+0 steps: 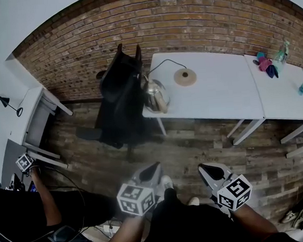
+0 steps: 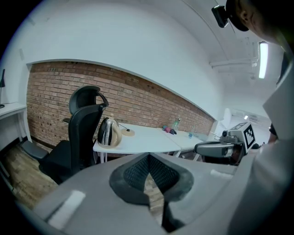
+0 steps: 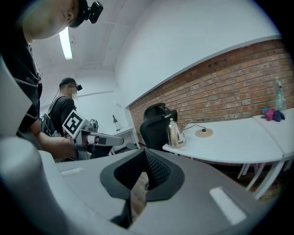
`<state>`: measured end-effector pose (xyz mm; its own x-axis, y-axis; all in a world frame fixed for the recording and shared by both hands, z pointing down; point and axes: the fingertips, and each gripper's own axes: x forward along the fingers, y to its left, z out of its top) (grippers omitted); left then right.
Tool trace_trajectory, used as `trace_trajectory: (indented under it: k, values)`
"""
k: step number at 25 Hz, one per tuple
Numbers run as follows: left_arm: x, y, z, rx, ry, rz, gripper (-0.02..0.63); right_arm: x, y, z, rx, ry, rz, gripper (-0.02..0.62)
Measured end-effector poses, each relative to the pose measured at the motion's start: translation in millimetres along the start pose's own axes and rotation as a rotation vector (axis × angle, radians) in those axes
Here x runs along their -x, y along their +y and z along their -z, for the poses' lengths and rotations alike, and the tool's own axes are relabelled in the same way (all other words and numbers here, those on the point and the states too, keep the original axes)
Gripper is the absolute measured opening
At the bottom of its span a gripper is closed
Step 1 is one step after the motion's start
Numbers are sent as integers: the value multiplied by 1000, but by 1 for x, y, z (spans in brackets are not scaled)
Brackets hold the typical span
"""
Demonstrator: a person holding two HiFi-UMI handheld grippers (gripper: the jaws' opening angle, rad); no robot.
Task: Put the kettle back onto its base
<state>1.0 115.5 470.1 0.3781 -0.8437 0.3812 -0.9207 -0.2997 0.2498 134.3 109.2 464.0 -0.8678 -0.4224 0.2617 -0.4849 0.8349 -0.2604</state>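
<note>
Task wasn't started yet. The kettle (image 1: 156, 95) sat on the near left corner of the white table (image 1: 223, 99), right by the black chair (image 1: 120, 102). Its base (image 1: 185, 77), a round tan disc w/ a cord, lay on the same table, a bit further back & to the right. It was apart from the kettle & had nothing on it.

The left gripper (image 1: 153, 170) & right gripper (image 1: 206, 170) were both low, close to the person's body & well away from the table. Each one's jaws were pressed together w/ nothing held. Only floor showed thru the small slit.

All left to do, I think: walk up, open a gripper, grab the kettle (prob. by the handle), lift it & set it on the base.
</note>
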Motion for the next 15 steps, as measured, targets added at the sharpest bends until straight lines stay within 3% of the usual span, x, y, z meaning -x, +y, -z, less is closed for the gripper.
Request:
trace_trajectory:
  k: [15]
  values:
    - [-16,35,-18,-12,2,-8,2,-39,-13,-13,2,13,-7,28]
